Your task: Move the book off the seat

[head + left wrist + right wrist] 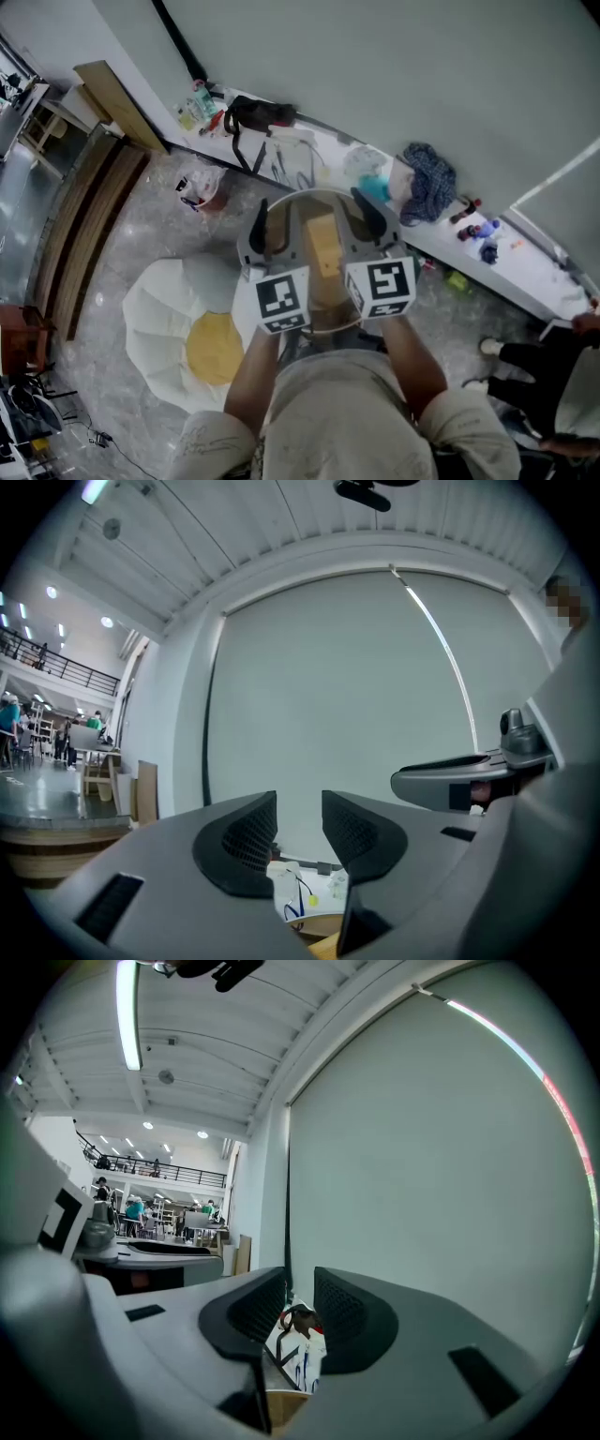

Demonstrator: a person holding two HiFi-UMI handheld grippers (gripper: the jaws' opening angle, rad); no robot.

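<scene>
Held level, the left gripper point(299, 822) and right gripper point(300, 1302) keep their jaws part open on nothing, while between them the tan book point(323, 246), near end hidden, what it rests on hard to make out, points lengthwise toward the cluttered wall surface point(525, 267)

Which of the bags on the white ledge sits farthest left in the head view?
The black bag, its straps dangling down. The white printed bag lies just right of it; the blue patterned bundle is farther right again.
</scene>
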